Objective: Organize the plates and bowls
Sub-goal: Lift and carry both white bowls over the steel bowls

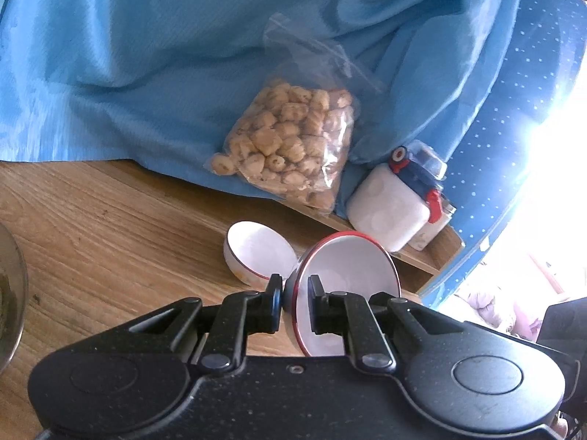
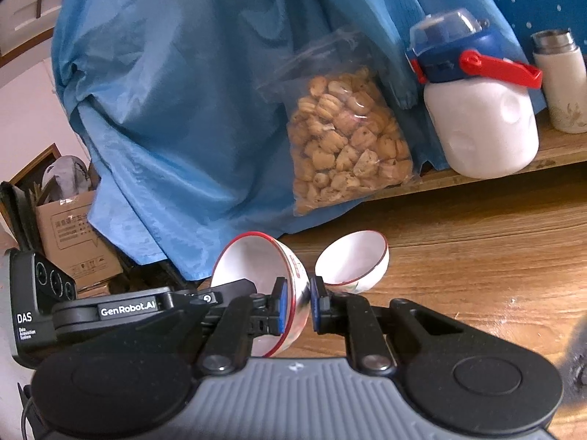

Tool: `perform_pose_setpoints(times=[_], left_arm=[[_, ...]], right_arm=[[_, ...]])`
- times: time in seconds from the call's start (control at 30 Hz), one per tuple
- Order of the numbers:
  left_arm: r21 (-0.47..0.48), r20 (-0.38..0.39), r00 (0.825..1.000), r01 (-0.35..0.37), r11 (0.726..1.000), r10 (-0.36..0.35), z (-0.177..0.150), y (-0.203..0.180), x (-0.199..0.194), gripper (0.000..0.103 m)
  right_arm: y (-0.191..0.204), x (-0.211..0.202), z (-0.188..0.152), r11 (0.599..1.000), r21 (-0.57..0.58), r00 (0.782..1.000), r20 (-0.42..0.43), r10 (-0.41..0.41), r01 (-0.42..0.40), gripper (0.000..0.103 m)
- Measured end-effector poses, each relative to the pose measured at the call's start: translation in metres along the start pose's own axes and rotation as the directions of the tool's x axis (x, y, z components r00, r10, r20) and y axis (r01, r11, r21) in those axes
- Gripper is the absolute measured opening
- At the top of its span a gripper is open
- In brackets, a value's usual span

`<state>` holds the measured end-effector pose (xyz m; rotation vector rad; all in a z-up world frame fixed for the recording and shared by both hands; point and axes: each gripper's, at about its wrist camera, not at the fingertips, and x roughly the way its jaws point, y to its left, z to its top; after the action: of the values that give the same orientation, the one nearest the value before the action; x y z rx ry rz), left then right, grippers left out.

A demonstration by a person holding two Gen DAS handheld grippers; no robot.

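Note:
My left gripper is shut on the rim of a white red-rimmed bowl, tilted on its side above the wooden table. A second white bowl sits on the table just beyond it. My right gripper is shut on the rim of the same kind of red-rimmed bowl, also tilted. In the right wrist view the other white bowl lies just ahead and to the right. The left gripper's body shows at the left of that view.
A clear bag of biscuits leans on blue cloth at the back. A white jug with a blue and red lid stands on a raised wooden board, with a white flask beside it. A metal dish is at the left edge.

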<state>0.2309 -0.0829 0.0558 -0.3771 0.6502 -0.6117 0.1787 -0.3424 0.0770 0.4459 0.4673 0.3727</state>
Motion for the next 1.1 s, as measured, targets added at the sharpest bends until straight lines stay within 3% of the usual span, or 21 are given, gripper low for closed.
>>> perform_pose_setpoints(times=[0.5, 0.67, 1.1], left_arm=[[0.021, 0.03, 0.999, 0.012, 1.0, -0.013, -0.035, -0.02, -0.047, 0.015], [0.076, 0.019, 0.999, -0.028, 0.997, 0.027, -0.047, -0.031, -0.06, 0.015], [0.07, -0.029, 0.999, -0.038, 0.997, 0.04, -0.063, -0.032, -0.066, 0.015]], right_arm=[[0.021, -0.049, -0.03, 1.0, 0.009, 0.999, 0.031, -0.014, 0.014, 0.016], [0.028, -0.062, -0.044, 0.999, 0.039, 1.0, 0.025, -0.005, 0.004, 0.018], [0.03, -0.075, -0.07, 0.996, 0.076, 0.998, -0.043, -0.04, 0.044, 0.018]])
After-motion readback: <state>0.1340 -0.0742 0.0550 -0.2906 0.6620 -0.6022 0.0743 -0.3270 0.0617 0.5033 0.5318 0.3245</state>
